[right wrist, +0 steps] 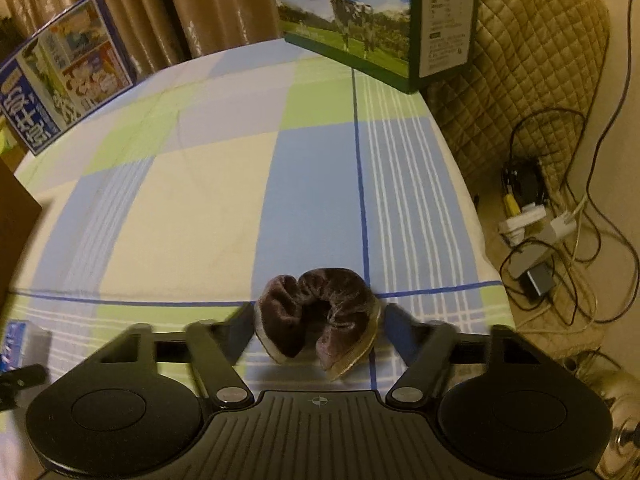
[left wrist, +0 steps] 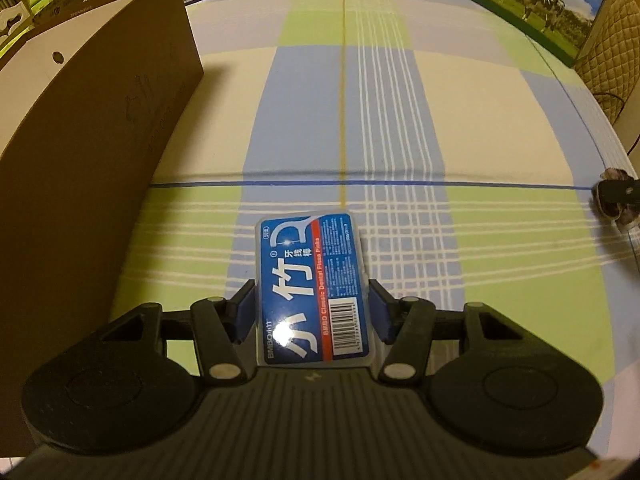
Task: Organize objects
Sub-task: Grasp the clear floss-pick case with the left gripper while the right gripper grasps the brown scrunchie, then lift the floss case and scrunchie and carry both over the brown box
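My left gripper (left wrist: 312,304) is shut on a blue box of dental floss picks (left wrist: 310,280), held flat between its blue pads a little above the checked cloth. My right gripper (right wrist: 316,320) holds a brown velvet scrunchie (right wrist: 316,312) between its fingers, low over the cloth near the table's right edge. The right gripper with the scrunchie also shows at the right edge of the left wrist view (left wrist: 618,196). The floss box shows at the left edge of the right wrist view (right wrist: 20,344).
A tall brown cardboard box (left wrist: 92,152) stands close on the left. A green milk carton box with a cow (right wrist: 372,20) and a blue milk box (right wrist: 60,76) stand at the table's far edge. Cables and a power strip (right wrist: 536,224) lie on the floor at right.
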`<state>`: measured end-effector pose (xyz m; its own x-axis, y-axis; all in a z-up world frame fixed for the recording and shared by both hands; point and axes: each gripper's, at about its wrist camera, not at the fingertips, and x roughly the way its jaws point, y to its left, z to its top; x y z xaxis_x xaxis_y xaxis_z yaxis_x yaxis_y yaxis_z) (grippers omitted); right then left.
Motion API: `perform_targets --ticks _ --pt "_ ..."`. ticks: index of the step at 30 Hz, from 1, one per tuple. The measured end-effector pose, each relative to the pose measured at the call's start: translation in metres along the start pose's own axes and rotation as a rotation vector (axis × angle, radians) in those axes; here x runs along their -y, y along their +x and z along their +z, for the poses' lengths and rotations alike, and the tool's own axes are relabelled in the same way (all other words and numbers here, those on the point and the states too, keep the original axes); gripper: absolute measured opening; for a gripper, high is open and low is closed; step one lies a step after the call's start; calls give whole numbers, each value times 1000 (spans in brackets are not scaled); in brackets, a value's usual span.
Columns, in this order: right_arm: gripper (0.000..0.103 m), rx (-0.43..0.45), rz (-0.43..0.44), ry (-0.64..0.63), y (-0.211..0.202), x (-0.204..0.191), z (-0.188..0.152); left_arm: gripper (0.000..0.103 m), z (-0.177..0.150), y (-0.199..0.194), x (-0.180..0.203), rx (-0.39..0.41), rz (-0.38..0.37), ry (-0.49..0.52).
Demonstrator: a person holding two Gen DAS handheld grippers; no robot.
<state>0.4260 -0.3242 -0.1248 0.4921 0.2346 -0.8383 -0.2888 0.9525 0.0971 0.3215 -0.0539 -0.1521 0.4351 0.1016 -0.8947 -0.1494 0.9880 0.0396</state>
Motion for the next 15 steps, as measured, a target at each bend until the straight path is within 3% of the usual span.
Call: perform_targets --ticks 7,15 --pt "27 6 36 -75 -6 -10 -9 52 0 1 -4 2 -21 6" --pt "25 -25 170 -156 -25 -47 -42 52 -9 -4 -2 -1 -28 25"
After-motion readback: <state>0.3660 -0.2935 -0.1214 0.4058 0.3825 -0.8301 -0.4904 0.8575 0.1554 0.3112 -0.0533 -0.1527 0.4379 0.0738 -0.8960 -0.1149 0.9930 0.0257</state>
